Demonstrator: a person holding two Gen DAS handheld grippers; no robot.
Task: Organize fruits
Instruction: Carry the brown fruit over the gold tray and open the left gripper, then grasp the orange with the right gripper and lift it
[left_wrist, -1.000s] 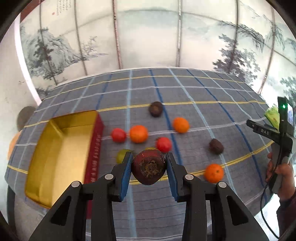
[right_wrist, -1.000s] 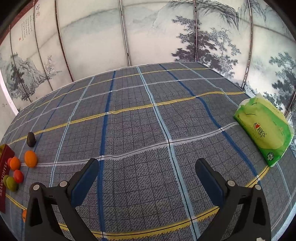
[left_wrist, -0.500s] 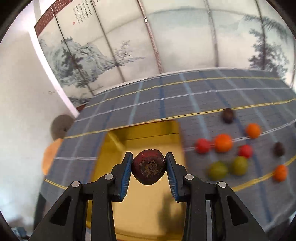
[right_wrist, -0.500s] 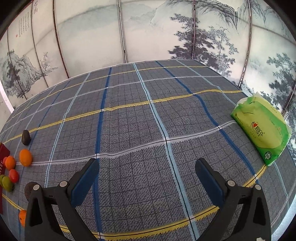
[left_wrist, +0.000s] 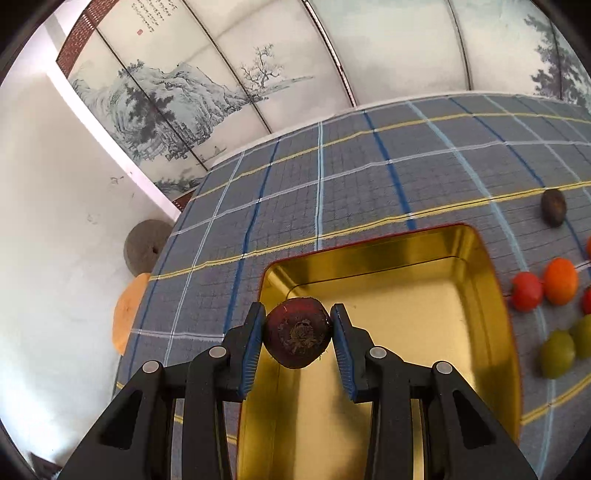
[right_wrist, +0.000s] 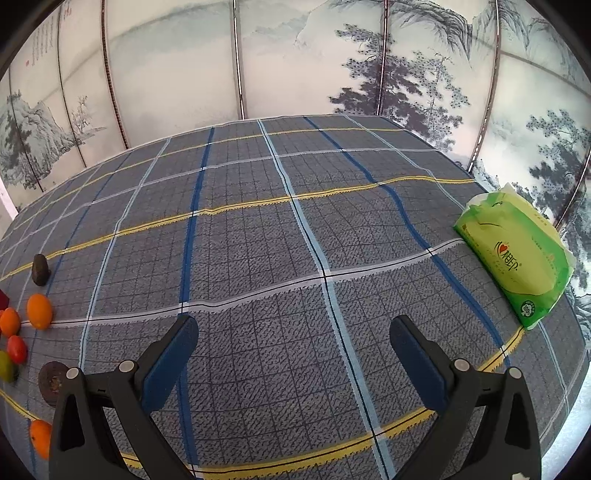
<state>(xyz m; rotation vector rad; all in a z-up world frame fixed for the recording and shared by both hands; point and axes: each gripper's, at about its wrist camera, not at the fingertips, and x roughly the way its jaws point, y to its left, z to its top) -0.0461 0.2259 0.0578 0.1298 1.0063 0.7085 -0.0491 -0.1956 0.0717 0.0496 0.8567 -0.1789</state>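
Note:
My left gripper is shut on a dark maroon fruit, which hangs over the near left part of a gold-lined tin box with a red rim. To the right of the box lie a red fruit, an orange, a green fruit and a dark brown fruit. My right gripper stands open over bare checked cloth. At its far left are an orange, a red fruit and a dark fruit.
A green tissue pack lies at the table's right edge. The table wears a grey checked cloth. Painted screen panels stand behind it. A grey round cushion and an orange one sit below the table's left edge.
My left gripper carried the maroon fruit leftward from above the loose fruits to above the gold box, and the view tilted. The right gripper stayed in place.

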